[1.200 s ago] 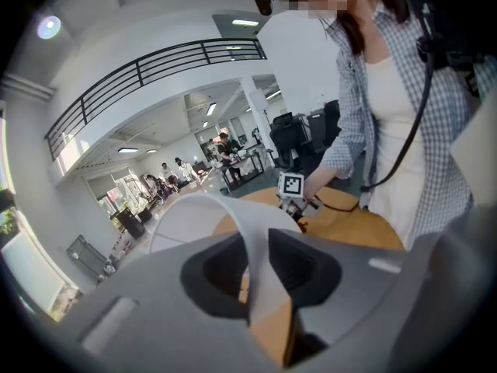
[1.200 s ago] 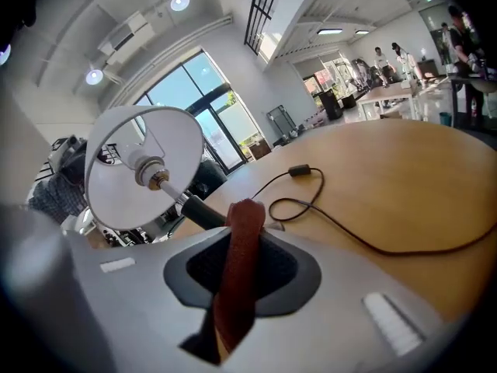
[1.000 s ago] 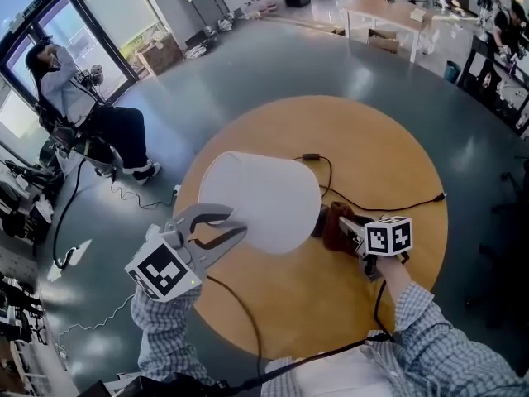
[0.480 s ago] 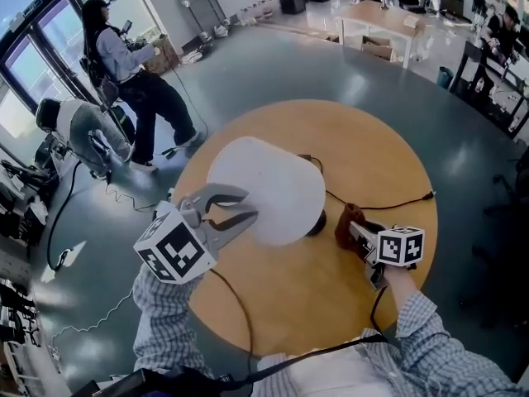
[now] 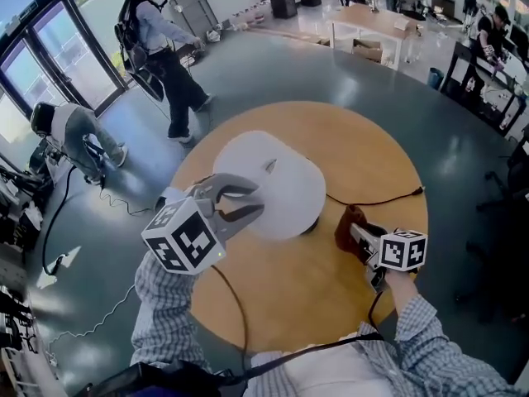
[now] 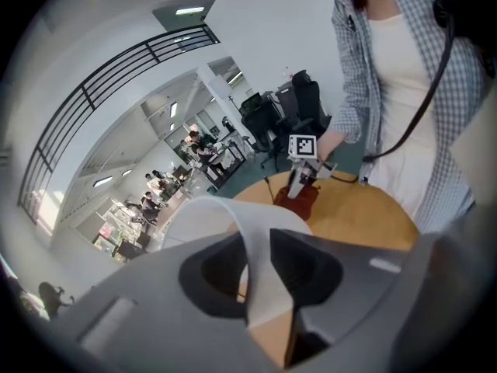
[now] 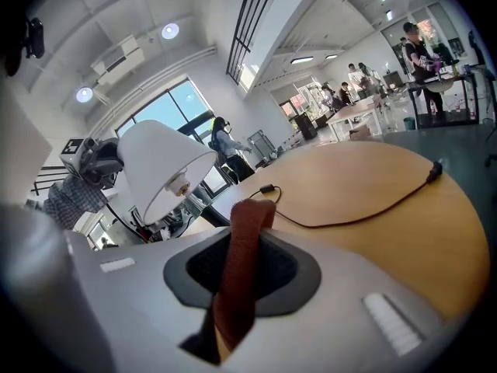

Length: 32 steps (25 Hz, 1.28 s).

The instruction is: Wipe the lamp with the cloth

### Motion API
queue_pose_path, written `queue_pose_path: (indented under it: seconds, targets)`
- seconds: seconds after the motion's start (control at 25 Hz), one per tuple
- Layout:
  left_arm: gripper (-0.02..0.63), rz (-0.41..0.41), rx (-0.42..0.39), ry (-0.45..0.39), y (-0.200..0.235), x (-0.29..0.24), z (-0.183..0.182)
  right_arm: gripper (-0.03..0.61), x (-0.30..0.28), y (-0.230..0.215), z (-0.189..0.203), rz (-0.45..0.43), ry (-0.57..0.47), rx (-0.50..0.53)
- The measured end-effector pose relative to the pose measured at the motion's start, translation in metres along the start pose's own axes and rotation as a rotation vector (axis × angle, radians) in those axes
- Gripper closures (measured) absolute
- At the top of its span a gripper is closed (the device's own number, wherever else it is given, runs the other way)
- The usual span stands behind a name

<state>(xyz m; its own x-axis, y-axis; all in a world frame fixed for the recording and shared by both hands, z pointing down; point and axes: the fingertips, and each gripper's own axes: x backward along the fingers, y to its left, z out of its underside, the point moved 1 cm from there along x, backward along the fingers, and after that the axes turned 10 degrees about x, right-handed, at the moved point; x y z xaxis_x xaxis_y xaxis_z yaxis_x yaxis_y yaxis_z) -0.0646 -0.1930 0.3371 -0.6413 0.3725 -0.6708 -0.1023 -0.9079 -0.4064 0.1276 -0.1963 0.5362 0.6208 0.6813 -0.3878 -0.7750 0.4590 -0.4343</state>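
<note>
Pinches the white lamp's (image 5: 277, 180) shade rim in the left gripper's (image 5: 258, 202) fingers, on a round wooden table (image 5: 364, 155). Clamps the brown cloth (image 7: 242, 239) in the right gripper's (image 5: 355, 234) fingers, with glossy grey hall floor (image 5: 273, 64) around.

The white cone-shaped lamp shade (image 5: 289, 195) has tipped since a second ago: from the head view it looks rounder, and a small fitting now shows near its upper edge. The left tool (image 5: 257, 202) slid rightward along the rim and rolled a bit. The right tool (image 5: 356, 235) and its reddish-brown cloth (image 5: 346, 227) backed off from the lamp, so there's a gap now. In the back, the person in black trousers (image 5: 161, 44) got up and walked off.
</note>
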Motion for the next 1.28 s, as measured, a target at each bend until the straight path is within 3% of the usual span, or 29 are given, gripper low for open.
queue_pose_path:
  seconds: [0.32,0.68,0.92,1.28]
  targets:
    - [0.518,0.02,-0.02,-0.017,-0.002,0.0,-0.018,0.511,0.015,0.005,0.0,0.002,-0.007,0.003]
    - [0.511,0.083,-0.058,0.058,-0.016,-0.007,-0.024,0.511,0.025,0.011,0.012,-0.005,0.007,-0.001]
    - [0.468,0.011,-0.14,0.051,-0.009,-0.018,-0.04,0.511,0.032,0.015,0.023,0.003,0.016,-0.015]
    - [0.411,-0.087,-0.19,-0.093,-0.011,-0.032,-0.068,0.511,0.052,0.007,0.033,0.032,0.006,-0.047]
